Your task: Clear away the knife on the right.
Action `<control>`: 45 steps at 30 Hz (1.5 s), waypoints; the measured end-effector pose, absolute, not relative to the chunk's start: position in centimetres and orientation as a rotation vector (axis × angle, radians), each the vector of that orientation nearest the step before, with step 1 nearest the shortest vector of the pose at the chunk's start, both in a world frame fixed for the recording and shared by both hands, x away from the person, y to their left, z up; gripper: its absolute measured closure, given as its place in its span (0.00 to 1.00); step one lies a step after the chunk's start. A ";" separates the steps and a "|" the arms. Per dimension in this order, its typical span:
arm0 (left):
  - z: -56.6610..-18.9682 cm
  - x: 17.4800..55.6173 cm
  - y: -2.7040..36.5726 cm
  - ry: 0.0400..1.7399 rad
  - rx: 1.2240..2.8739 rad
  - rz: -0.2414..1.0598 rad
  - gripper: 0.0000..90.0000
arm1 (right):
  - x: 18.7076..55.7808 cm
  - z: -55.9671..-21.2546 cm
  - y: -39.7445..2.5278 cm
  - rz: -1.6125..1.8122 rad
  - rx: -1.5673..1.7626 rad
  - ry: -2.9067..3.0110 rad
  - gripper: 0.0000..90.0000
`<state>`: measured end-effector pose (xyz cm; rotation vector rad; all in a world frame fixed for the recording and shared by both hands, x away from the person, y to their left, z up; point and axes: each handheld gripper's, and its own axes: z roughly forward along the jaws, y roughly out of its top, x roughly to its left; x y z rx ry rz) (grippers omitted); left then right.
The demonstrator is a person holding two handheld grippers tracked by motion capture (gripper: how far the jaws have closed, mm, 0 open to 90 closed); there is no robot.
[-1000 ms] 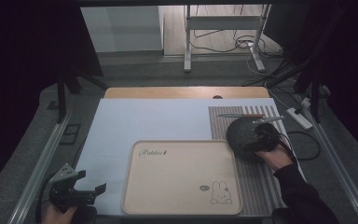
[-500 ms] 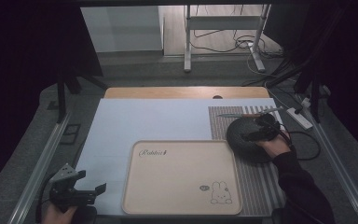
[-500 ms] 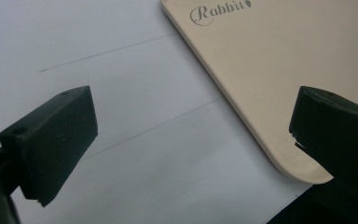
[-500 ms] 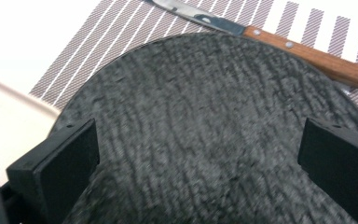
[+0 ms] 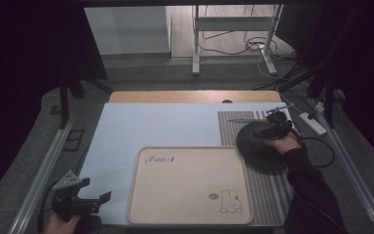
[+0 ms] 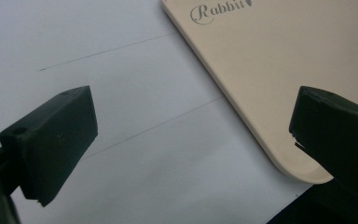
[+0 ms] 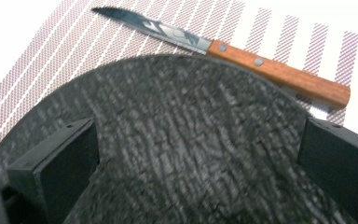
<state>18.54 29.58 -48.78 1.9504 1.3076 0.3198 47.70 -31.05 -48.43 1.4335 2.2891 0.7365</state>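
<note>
2 black grippers, left (image 5: 85, 201) and right (image 5: 271, 127), trailing black cables; dark sleeve (image 5: 314, 192).

A round, flat black plate with a rough, bark-like textured surface (image 7: 186, 140) lies level on a striped purple-and-white woven placemat (image 7: 65, 60) at the right side of the table. In the high view the plate (image 5: 260, 153) sits just right of the beige tray's upper corner. Just beyond its far rim lies a small knife with a steel blade and a riveted brown wooden handle (image 7: 242, 56), flat on the mat, the blade tip pointing away from the handle along the plate's edge.
</note>
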 end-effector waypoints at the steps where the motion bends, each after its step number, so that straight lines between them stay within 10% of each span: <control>1: -48.8 18.5 29.6 1.308 1.950 0.320 0.01 | 47.9 -48.4 -31.1 0.736 1.439 2.286 0.00; 8: -48.8 18.6 29.6 1.310 1.950 0.319 0.01 | 49.3 -48.3 -31.4 0.719 1.442 2.261 0.10; 26: -48.8 18.6 29.6 1.310 1.953 0.316 0.02 | 52.6 -47.5 -33.5 0.728 1.440 2.272 0.99; 45: -48.8 18.7 29.6 1.312 1.952 0.309 0.02 | 56.2 -49.7 -35.3 0.630 1.472 2.247 0.99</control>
